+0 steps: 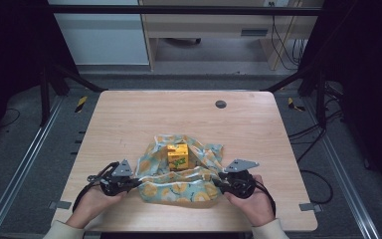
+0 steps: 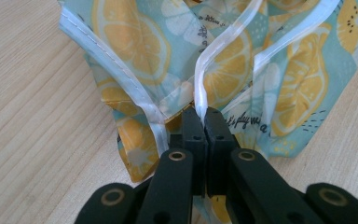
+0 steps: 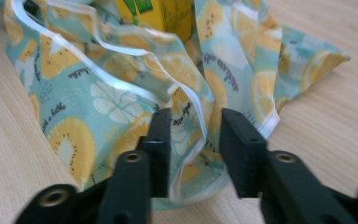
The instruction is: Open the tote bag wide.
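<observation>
A teal cloth printed with lemon slices [image 1: 179, 172] lies crumpled on the wooden table [image 1: 129, 119], with a yellow box [image 1: 178, 156] sitting in its middle. My left gripper [image 1: 138, 183] is at the cloth's near left corner. In the left gripper view it [image 2: 201, 112] is shut on the cloth's white hem [image 2: 223, 44]. My right gripper [image 1: 215, 182] is at the near right corner. In the right gripper view its jaws [image 3: 193, 126] stand open around a fold of cloth [image 3: 121, 93], and the yellow box [image 3: 156, 14] shows behind.
A small dark round grommet [image 1: 221, 104] is set in the table near its far edge. Black frame bars [image 1: 179, 10] surround the table. Bare tabletop lies beyond and to both sides of the cloth.
</observation>
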`<state>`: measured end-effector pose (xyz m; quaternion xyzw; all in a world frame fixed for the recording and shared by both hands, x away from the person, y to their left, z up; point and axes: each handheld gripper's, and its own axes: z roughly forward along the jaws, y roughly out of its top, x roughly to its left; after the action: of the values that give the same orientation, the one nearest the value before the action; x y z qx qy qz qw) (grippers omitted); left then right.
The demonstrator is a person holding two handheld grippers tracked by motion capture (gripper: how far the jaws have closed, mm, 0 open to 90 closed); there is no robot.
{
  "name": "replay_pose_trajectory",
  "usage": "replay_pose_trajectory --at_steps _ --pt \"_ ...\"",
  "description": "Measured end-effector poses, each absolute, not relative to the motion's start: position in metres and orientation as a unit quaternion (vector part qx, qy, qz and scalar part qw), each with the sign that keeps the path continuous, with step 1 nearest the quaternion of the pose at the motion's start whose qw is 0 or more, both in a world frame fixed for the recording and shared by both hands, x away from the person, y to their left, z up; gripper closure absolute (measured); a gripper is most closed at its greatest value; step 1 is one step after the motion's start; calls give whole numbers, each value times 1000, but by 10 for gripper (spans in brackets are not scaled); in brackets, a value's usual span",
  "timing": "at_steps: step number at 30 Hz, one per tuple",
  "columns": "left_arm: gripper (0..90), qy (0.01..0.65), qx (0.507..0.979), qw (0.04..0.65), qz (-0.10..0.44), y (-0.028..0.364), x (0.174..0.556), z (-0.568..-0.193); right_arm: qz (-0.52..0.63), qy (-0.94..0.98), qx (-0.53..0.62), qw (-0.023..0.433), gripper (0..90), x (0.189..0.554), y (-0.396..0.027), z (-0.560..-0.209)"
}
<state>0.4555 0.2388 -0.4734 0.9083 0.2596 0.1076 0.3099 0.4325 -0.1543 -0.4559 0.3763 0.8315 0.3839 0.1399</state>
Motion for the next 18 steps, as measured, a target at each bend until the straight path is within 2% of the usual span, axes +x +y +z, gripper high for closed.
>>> replay_pose_trajectory --at_steps 3,10,14,17,18 --pt "890 261 907 312 108 240 456 -473 398 823 374 156 488 430 -157 -444" --pt "857 267 902 319 118 240 454 -473 417 807 368 197 289 437 -156 -414" --pt "750 268 892 337 136 240 451 -468 412 815 354 200 207 449 -145 -404" --pt "606 272 878 362 155 239 448 -459 409 822 345 195 214 459 -135 -401" --pt "582 269 875 369 161 239 446 -455 404 825 343 196 226 463 -132 -401"
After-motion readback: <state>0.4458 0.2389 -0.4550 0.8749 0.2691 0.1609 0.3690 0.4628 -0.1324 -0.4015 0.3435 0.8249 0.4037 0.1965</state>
